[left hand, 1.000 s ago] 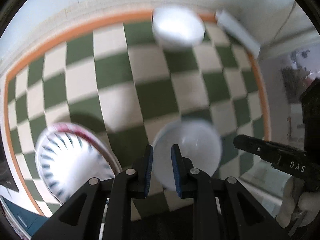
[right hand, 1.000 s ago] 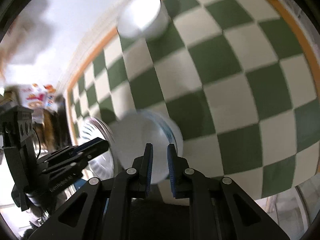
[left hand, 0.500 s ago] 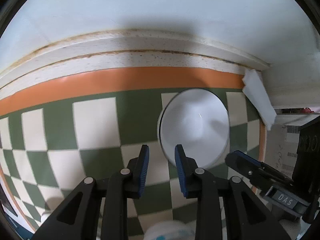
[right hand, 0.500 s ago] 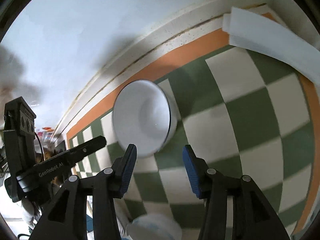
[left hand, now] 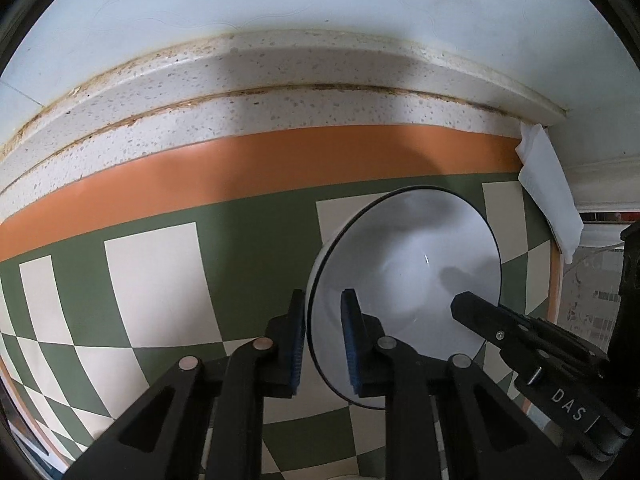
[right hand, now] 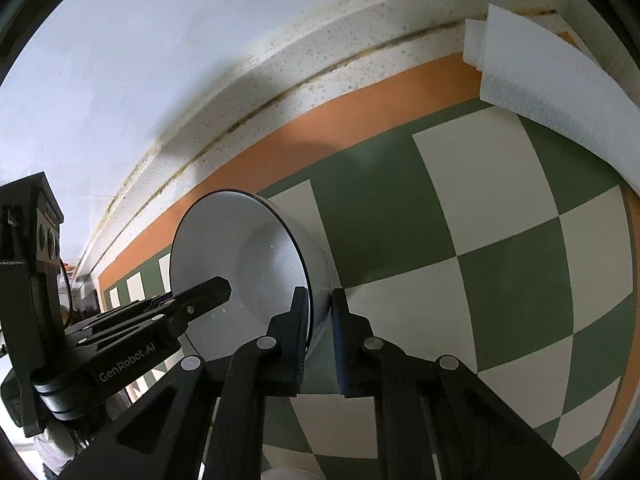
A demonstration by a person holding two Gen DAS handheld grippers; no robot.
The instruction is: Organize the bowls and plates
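A white bowl [left hand: 412,276] with a thin dark rim sits on the green-and-cream checked cloth near the orange border; it also shows in the right wrist view [right hand: 256,264]. My left gripper [left hand: 323,340] straddles the bowl's left rim, one finger outside and one inside, with a small gap left. My right gripper [right hand: 320,332] is closed on the bowl's right rim, one pad inside and one on the outer wall. Each gripper shows in the other's view.
A speckled white ledge [left hand: 280,92] and pale wall run along the back. A folded white foam sheet [right hand: 560,92] lies at the far right corner; it also shows in the left wrist view [left hand: 552,196]. The cloth's orange border [left hand: 240,168] marks the edge.
Both grippers moved from the near bowl and striped plate to the far white bowl. The right gripper, wide open half a second ago, has closed on its rim.
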